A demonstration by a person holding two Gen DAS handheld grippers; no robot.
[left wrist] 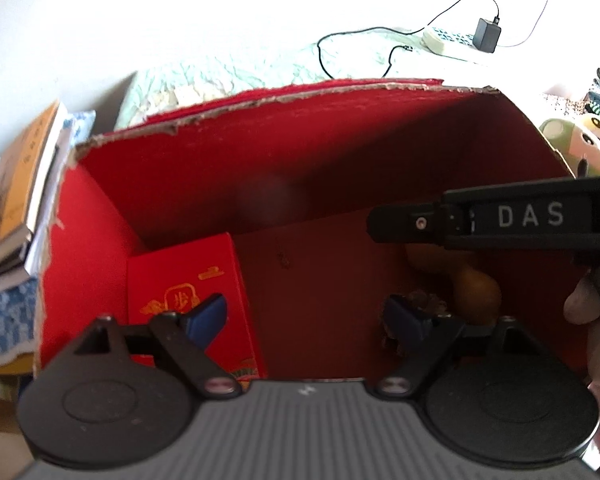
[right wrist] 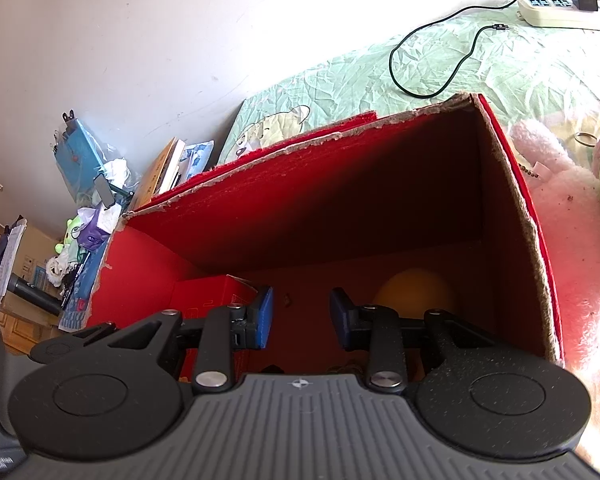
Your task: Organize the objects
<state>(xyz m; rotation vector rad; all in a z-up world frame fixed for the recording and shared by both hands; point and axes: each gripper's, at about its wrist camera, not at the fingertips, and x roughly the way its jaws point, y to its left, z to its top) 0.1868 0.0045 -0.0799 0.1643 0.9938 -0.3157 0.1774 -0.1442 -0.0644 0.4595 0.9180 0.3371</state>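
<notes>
My left gripper (left wrist: 304,316) hangs over the big red cardboard box (left wrist: 260,160) with its jaws spread wide and nothing between them. My right gripper (right wrist: 302,316) points down into the same box, jaws partly apart and also empty; in the left view its black body crosses the right edge of the frame. Inside the box, a smaller red carton with gold print (left wrist: 192,292) stands at the lower left, against the left wall. A yellow gourd-shaped thing (left wrist: 476,292) lies at the lower right of the floor, with a dark brownish clump (left wrist: 420,300) beside it that I can't make out. Books (left wrist: 20,184) are stacked at the left edge, outside the box. A power strip (right wrist: 552,8) and a black cable (right wrist: 428,60) lie on the green bedspread (right wrist: 500,68) at upper right.
</notes>
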